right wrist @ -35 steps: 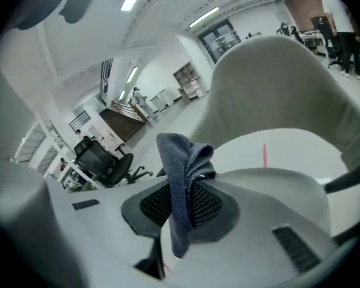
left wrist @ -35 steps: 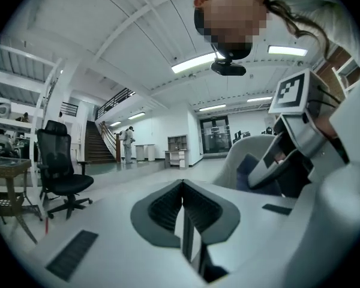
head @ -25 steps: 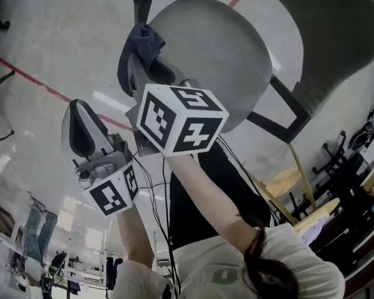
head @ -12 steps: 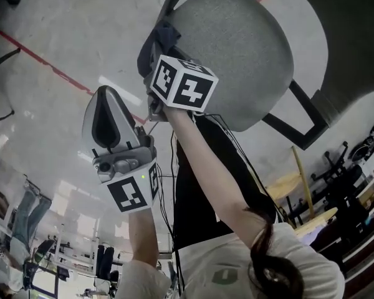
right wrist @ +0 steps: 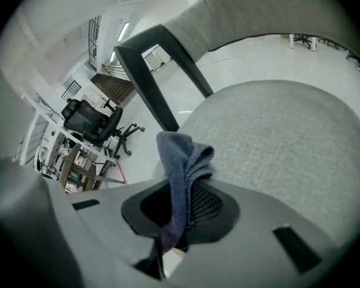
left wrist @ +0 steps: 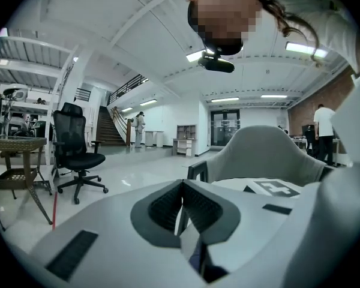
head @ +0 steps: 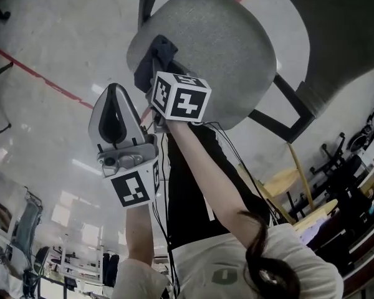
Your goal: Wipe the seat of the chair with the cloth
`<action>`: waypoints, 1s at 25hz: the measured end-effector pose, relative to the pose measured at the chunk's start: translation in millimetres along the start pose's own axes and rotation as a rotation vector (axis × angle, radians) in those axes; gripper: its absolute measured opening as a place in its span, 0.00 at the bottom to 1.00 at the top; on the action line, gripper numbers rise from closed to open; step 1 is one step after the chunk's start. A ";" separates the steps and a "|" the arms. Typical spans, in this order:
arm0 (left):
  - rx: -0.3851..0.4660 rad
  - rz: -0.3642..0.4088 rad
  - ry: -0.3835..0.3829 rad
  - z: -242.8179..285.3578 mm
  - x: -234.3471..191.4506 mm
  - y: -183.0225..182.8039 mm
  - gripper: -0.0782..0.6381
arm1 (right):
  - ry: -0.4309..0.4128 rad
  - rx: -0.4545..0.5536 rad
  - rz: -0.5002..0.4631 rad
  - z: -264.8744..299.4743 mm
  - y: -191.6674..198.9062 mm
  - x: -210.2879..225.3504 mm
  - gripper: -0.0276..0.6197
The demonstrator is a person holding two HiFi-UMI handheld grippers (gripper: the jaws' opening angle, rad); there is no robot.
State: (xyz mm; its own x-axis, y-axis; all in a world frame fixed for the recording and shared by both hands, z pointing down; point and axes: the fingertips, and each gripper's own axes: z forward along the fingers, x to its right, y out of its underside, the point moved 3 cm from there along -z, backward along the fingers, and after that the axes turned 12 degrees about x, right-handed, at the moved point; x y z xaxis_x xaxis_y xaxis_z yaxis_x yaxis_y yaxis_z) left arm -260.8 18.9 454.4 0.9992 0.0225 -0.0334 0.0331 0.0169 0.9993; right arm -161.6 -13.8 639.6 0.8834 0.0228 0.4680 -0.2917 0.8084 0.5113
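Nearest, the left gripper (left wrist: pixel 181 188) hangs at the left, off the chair and well short of it. Its fingers are pressed together with nothing between them, much as they were a second ago, so it takes no part in the work.

Just beyond it, the right gripper (right wrist: pixel 181 191) is clamped on the cloth (right wrist: pixel 183 161). The dark blue fabric is pinched between the jaws, and a bunched fold stands up past the tips.

This is what has changed. A second ago the cloth hung at the left rim of the seat (head: pixel 224 48) – half off it. Now it sits over the grey fabric just inside that rim, on the near-left part. I judge that the wiping is only now starting. The pictures do not settle whether the cloth presses on the seat or hovers just above it.

Farther off, nearly the whole seat stretches away to the right towards the backrest (head: pixel 343 36) – all of it yet to be covered.
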 end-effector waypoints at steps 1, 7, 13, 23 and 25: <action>0.001 0.007 0.017 2.5 6.5 0.0 0.13 | 0.010 -0.004 0.002 -5.6 1.6 6.6 0.13; -0.007 0.024 0.114 14.3 52.5 6.4 0.13 | 0.057 -0.021 -0.019 -38.6 12.6 55.1 0.13; -0.017 0.031 0.202 19.7 86.7 9.5 0.13 | 0.143 -0.028 -0.031 -80.0 27.0 107.8 0.13; 0.015 0.046 0.371 25.9 145.0 -5.8 0.13 | 0.346 0.008 0.048 -161.4 49.2 181.4 0.13; 0.018 0.047 0.415 23.4 160.7 -9.3 0.13 | 0.385 0.016 0.056 -176.7 54.5 192.4 0.13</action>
State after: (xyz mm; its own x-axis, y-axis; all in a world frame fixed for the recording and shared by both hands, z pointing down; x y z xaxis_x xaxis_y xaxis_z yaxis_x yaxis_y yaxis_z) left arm -100.0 -1.0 440.1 0.9057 0.4238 0.0119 -0.0081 -0.0108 0.9999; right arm 57.3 138.5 630.1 0.9379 0.2887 0.1922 -0.3467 0.7902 0.5053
